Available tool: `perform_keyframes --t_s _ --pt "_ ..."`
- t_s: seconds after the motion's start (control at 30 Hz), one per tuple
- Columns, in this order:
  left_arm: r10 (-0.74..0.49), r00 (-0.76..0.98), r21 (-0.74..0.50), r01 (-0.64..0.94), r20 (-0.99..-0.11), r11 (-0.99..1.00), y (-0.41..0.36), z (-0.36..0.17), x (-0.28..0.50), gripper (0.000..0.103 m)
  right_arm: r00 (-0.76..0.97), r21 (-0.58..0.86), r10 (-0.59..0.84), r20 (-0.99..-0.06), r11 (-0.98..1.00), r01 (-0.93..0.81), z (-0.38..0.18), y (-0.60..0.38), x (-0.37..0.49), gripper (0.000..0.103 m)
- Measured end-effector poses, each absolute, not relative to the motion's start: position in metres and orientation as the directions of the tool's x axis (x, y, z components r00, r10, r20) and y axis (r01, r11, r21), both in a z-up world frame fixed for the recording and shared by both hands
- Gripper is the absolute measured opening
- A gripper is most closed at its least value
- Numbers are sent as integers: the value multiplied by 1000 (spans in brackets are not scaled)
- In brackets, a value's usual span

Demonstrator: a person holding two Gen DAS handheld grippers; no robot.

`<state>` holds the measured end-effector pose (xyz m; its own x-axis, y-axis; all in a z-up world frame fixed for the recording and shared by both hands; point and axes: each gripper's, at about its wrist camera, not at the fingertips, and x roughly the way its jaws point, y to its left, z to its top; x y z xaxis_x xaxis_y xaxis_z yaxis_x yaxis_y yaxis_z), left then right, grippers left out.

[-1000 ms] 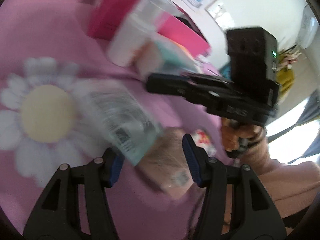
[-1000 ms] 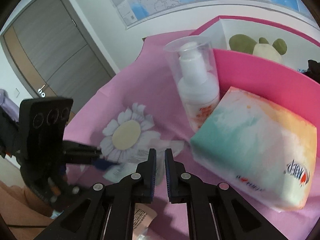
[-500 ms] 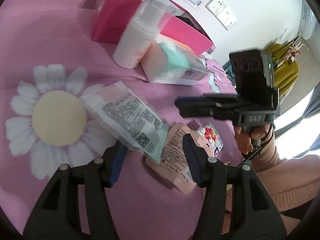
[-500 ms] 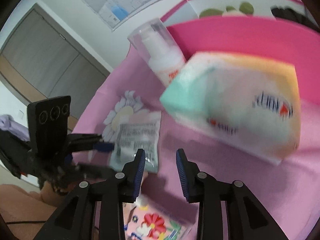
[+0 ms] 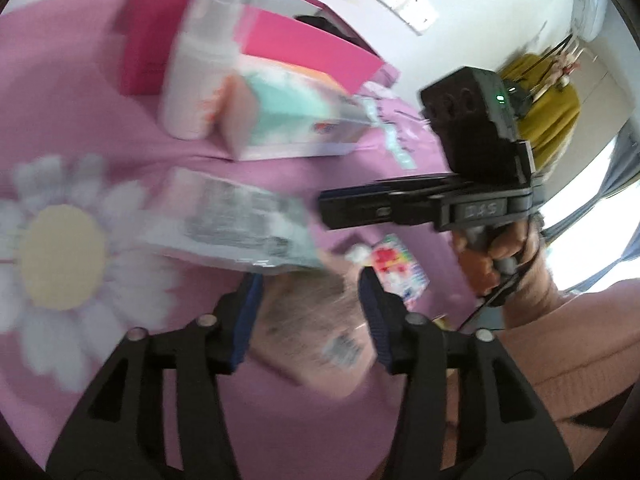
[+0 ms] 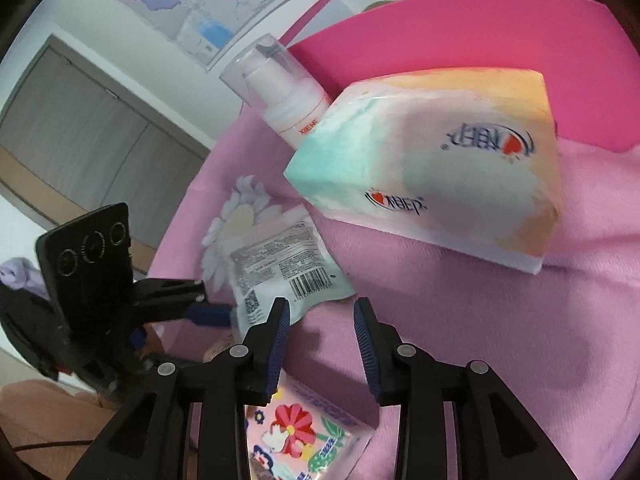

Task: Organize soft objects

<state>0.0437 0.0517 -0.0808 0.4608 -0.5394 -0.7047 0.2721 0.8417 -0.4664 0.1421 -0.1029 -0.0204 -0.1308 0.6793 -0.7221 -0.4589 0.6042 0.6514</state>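
Note:
On a pink cloth lie several soft packs. A white printed pouch [image 6: 280, 264] lies by the daisy print; it also shows blurred in the left wrist view [image 5: 240, 224]. A tan pouch [image 5: 316, 328] lies between the open fingers of my left gripper [image 5: 308, 308]. A flowered pack [image 6: 304, 436] lies under my right gripper [image 6: 320, 324], which is open and empty; the pack also shows in the left wrist view [image 5: 396, 268]. A pastel tissue pack [image 6: 432, 172] lies beyond, in front of a pink box [image 6: 460, 40].
A white pump bottle [image 6: 284, 96] stands beside the tissue pack, against the pink box. A daisy print [image 5: 60, 256] marks the cloth at left. My right gripper's body [image 5: 472, 184] hangs over the cloth in the left wrist view.
My right gripper opened from shut and moved toward the flowered pack. My left gripper shifted right, over the tan pouch, and stayed open.

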Motion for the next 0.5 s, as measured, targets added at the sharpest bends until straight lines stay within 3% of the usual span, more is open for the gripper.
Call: perform_keyframes --t_s 0.07,0.17,0.43,0.5 --pt "-536 457 -445 298 -710 844 60 -78 36 68 -136 657 681 -720 604 -451 -20 -105 140 35" --pt "-508 490 -387 333 -708 860 68 -66 21 68 -164 674 684 -710 594 -440 -21 -105 136 35" --pt "-414 508 -372 188 -755 909 95 -75 68 68 -170 688 700 -694 574 -444 -21 -92 134 37" --pt "-419 499 -380 184 -758 906 97 -79 76 68 -152 668 692 -706 578 -468 -20 -90 133 29"
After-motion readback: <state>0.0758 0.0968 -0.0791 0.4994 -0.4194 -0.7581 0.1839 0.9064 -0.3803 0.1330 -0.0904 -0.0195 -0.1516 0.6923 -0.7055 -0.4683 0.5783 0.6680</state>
